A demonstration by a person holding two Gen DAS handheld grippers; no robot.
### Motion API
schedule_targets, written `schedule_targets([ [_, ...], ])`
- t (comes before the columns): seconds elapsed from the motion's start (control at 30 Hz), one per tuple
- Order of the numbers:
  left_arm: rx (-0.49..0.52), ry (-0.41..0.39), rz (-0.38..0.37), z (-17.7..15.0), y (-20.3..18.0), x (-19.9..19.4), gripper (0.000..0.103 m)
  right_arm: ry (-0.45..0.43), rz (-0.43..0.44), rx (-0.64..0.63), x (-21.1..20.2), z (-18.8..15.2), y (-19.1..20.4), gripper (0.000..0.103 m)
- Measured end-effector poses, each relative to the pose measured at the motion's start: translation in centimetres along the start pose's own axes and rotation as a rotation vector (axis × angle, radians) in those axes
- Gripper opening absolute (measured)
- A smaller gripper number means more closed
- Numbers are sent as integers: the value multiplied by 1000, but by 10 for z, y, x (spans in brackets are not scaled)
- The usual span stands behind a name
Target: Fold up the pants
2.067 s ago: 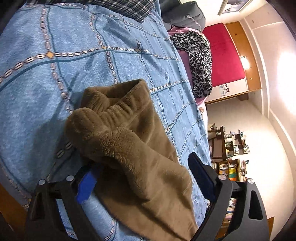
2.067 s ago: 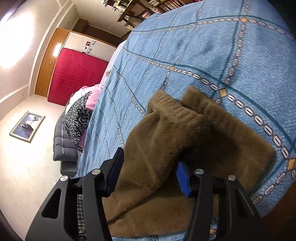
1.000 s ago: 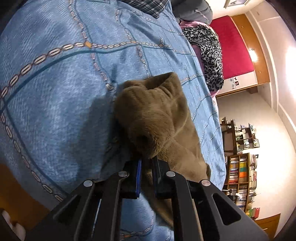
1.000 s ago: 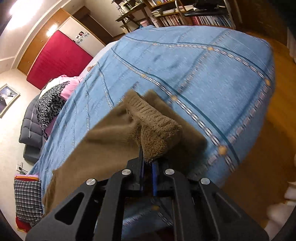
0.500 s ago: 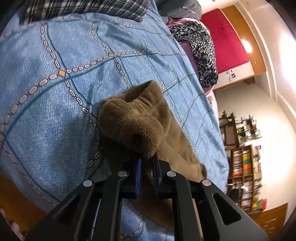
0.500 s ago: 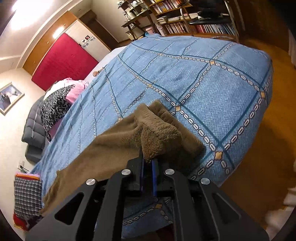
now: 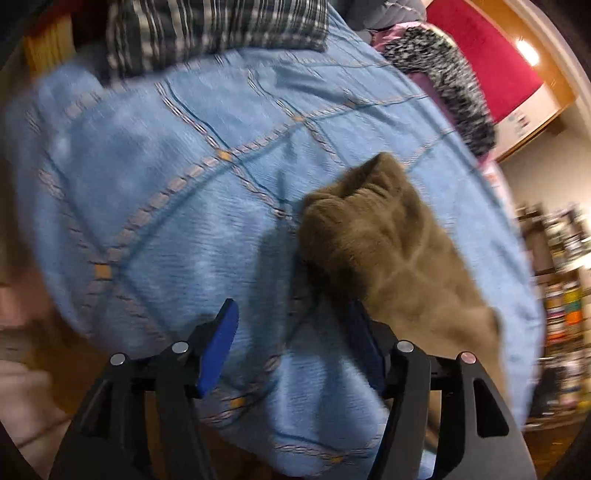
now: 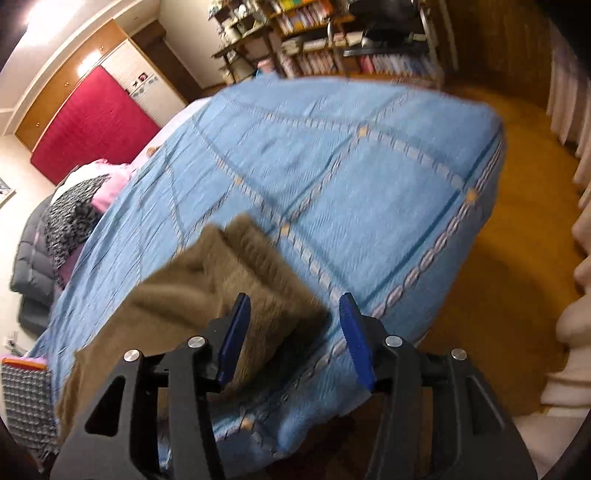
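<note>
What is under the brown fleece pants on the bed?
The brown fleece pants lie directly on the blue quilted bedspread with chain-pattern lines, near its edge. The bedspread shows all around them. Whatever is beneath their folded layers is covered and cannot be seen.

Blue patterned bedspread (image 7: 155, 192), plaid cloth (image 7: 207, 26), bookshelves (image 8: 332, 33), red panel (image 8: 92, 122)

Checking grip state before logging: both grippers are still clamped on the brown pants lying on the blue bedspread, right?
Not clamped. Both wrist views show the left gripper and right gripper with jaws spread open, holding nothing. The brown pants do lie on the blue bedspread.
</note>
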State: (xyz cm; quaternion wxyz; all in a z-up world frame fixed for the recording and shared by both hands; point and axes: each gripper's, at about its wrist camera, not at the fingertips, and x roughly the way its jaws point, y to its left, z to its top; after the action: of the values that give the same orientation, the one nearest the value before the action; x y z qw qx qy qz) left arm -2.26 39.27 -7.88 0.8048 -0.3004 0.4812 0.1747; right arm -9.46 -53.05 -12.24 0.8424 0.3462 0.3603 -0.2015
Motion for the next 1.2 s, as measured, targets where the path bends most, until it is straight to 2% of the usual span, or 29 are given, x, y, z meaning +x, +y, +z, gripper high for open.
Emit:
schedule_targets([
  [0.13, 73, 2, -33, -13, -37, -2, 61, -21, 47, -83, 22, 18, 31, 52],
  [0.23, 205, -31, -46, -27, -82, -9, 61, -14, 54, -149, 44, 27, 52, 51],
  [0.33, 338, -43, -70, -43, -131, -8, 61, 31, 46, -174, 70, 31, 61, 51],
  [0.37, 376, -32, -101, -50, -147, -6, 61, 41, 46, -178, 76, 31, 62, 49],
  [0.43, 425, -6, -155, -62, -175, 1, 61, 64, 37, -204, 86, 29, 66, 30],
  [0.47, 452, 9, -192, -71, -190, 6, 61, 62, 32, -212, 88, 28, 68, 28],
  [0.5, 481, 25, -230, -79, -205, 11, 61, 49, 25, -223, 88, 26, 70, 21],
  [0.67, 588, 106, -390, -124, -262, 36, 61, -151, -110, -324, 62, 25, 89, 19],
  [0.77, 685, 187, -451, -161, -289, 51, 61, -136, -128, -319, 73, 27, 87, 19],
  [0.9, 814, 256, -448, -199, -297, 65, 61, -104, -144, -360, 100, 24, 84, 20],
  [0.97, 820, 267, -443, -207, -292, 68, 61, -110, -150, -361, 106, 24, 83, 25],
  [1.0, 816, 278, -448, -210, -287, 69, 62, -110, -155, -354, 107, 26, 81, 31],
  [1.03, 814, 282, -451, -212, -284, 69, 62, -111, -166, -346, 107, 26, 80, 41],
  [1.1, 836, 281, -460, -221, -275, 64, 62, -125, -180, -324, 100, 24, 79, 49],
  [1.2, 870, 275, -463, -231, -268, 61, 62, -173, -172, -299, 81, 21, 83, 49],
])
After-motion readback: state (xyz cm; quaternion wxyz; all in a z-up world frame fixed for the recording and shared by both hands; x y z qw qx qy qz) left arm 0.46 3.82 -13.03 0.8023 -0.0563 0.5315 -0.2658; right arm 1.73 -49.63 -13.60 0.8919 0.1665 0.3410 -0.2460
